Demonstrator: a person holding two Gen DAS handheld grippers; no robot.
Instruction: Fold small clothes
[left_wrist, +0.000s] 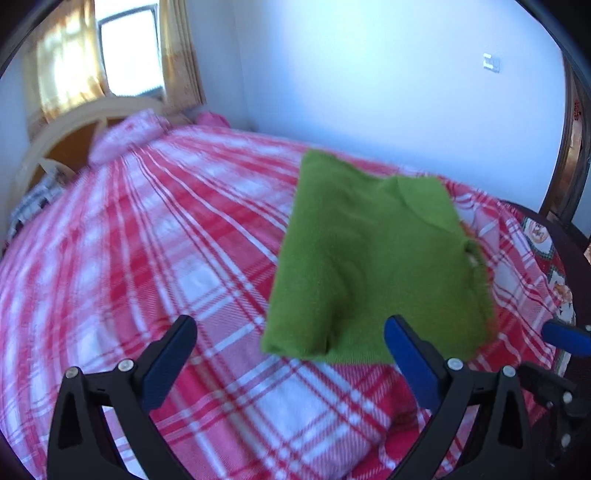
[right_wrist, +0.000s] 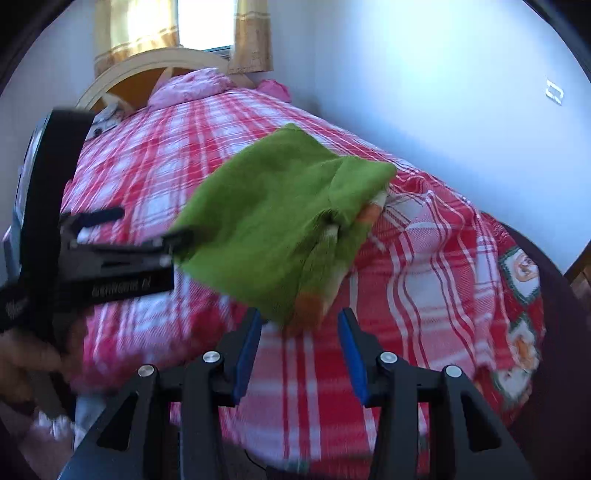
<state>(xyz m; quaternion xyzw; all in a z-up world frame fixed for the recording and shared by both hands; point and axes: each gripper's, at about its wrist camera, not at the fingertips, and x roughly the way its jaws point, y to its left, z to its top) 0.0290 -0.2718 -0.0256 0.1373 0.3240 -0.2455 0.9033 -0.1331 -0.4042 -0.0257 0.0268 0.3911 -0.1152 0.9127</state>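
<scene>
A folded green garment (left_wrist: 373, 258) lies on a bed's red, pink and white plaid blanket (left_wrist: 166, 240). The left gripper (left_wrist: 290, 332) hovers at six o'clock, jaws wide apart, empty. A curtained window (left_wrist: 129, 55) glows at eleven o'clock.

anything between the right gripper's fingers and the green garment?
Nothing. In the right wrist view the right gripper stands open just short of the folded green garment; only the plaid bedcover lies between.
</scene>
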